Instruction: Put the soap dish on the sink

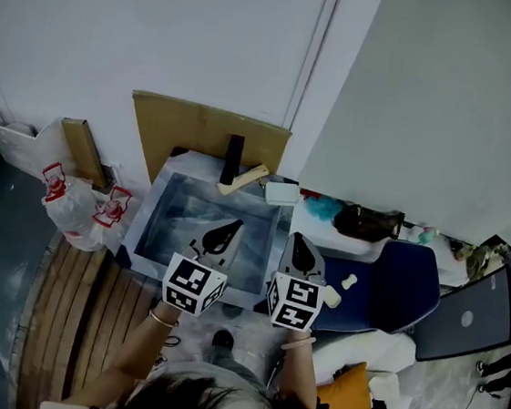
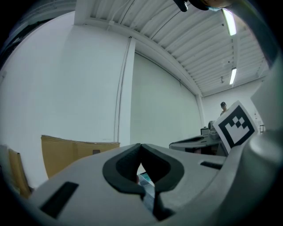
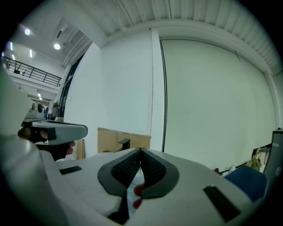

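Note:
In the head view a steel sink (image 1: 156,233) stands against the wall, with a black faucet (image 1: 232,158) at its back. A pale rectangular soap dish (image 1: 281,193) rests at the sink's back right corner, beside a wooden-handled brush (image 1: 243,179). My left gripper (image 1: 232,228) hovers over the basin, shut and holding nothing. Over the sink's right rim my right gripper (image 1: 297,241) is shut and empty as well. Both sit well short of the dish. In the left gripper view the jaws (image 2: 140,146) meet at their tips, as they do in the right gripper view (image 3: 140,151).
A cardboard sheet (image 1: 208,134) leans behind the sink, with plastic bags (image 1: 81,207) to its left. Right of the sink are a white ledge (image 1: 325,234), a black bag (image 1: 368,223), a blue seat (image 1: 394,279) and a laptop (image 1: 471,320). Wooden slats (image 1: 69,315) cover the floor at the left.

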